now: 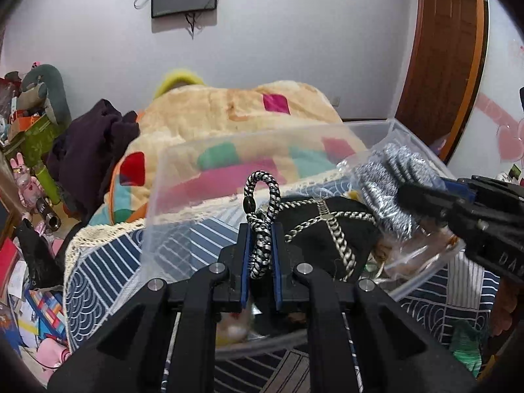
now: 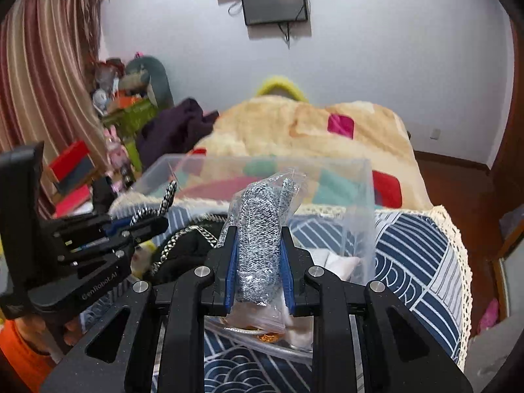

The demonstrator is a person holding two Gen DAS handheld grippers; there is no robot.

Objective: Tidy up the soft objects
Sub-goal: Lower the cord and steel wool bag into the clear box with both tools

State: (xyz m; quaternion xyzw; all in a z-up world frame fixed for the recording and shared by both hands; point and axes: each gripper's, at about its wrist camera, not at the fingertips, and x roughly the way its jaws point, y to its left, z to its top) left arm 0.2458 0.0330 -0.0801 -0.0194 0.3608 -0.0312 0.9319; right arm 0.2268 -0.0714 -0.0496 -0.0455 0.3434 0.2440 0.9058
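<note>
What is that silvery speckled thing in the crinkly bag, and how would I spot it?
Find the bed with the navy-and-white patterned quilt, then the clear plastic bin on it. Over the bin, the right gripper pinches a clear plastic bag of grey-and-white speckled knit fabric. Unlike the black-and-white braided cord in the left gripper, it is wrapped in plastic.

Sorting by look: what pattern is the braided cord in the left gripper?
Black-and-white braided cord, clearest in the left wrist view.
</note>
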